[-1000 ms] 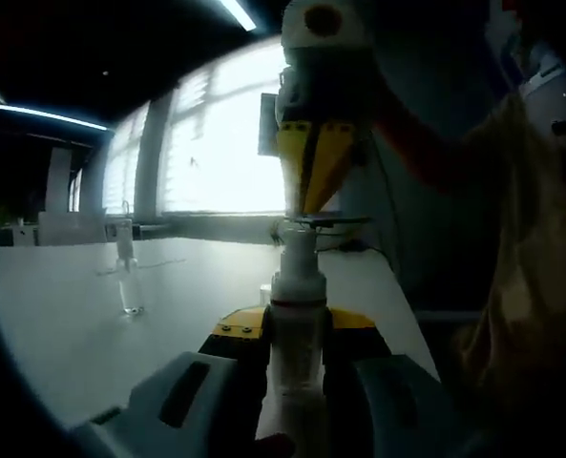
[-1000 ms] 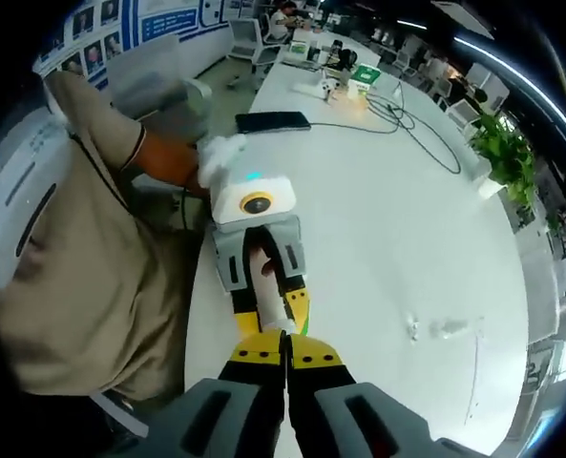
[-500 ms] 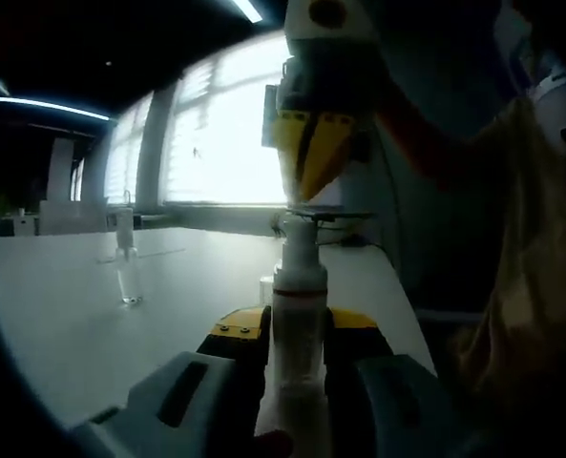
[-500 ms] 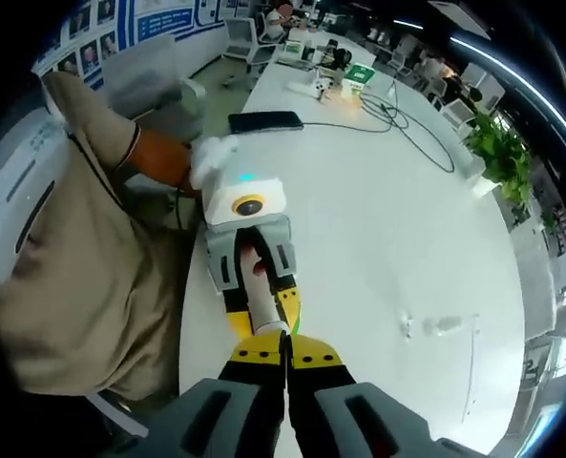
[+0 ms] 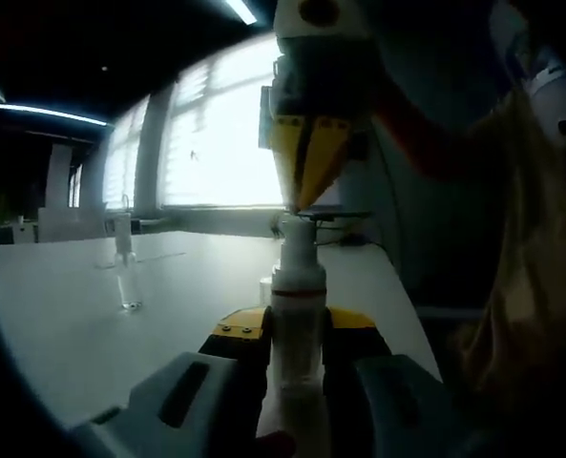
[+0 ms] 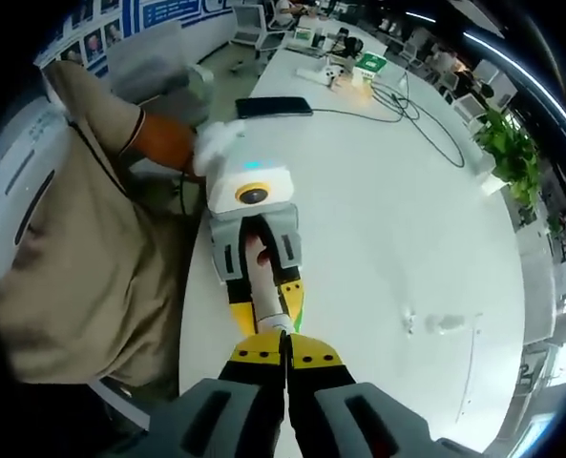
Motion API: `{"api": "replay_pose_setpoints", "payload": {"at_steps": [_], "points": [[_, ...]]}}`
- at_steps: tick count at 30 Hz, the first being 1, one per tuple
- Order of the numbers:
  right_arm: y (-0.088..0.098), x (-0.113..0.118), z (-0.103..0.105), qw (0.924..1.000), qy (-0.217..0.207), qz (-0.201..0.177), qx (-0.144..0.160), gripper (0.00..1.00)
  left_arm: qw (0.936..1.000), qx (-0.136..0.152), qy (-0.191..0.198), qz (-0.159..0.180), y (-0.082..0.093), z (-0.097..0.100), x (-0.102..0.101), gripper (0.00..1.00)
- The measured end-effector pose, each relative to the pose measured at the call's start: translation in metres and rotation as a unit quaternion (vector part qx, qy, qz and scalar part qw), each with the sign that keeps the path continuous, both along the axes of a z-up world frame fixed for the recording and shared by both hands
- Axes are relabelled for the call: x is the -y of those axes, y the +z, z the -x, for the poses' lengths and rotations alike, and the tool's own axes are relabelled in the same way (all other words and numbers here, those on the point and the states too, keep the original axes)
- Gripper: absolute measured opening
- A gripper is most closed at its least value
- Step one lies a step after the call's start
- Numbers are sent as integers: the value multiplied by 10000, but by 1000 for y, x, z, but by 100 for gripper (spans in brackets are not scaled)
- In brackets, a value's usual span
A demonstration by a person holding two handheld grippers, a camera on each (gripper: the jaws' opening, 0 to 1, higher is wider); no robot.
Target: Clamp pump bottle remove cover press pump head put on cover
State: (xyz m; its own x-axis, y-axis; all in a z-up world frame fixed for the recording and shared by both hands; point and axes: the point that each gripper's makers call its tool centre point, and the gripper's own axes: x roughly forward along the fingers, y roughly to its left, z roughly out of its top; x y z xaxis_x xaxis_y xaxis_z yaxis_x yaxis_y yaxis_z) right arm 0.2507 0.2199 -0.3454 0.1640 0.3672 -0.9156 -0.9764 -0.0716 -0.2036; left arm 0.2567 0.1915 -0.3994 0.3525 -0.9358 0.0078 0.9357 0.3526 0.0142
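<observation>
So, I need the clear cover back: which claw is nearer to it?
Left. The left claw, clamping the white pump bottle, is beside the clear cover; the right claw is above the bottle's head.

— Any writing to read here?
— None legible; the blue wall posters [image 6: 168,11] in the right gripper view carry marks too small and blurred to make out.
— And the pump bottle [image 5: 298,315]?
— No readable label.
</observation>
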Motion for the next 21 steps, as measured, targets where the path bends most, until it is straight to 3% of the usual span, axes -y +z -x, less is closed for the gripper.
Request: {"api": "replay_pose_setpoints", "payload": {"at_steps": [13, 21], "points": [[-6, -1, 1, 9974, 245, 666, 79, 0, 10000, -41, 19, 13, 0, 1, 0, 12], [-7, 2, 0, 9964, 294, 792, 65, 0, 10000, -24, 15, 8, 0, 0, -1, 12]]}}
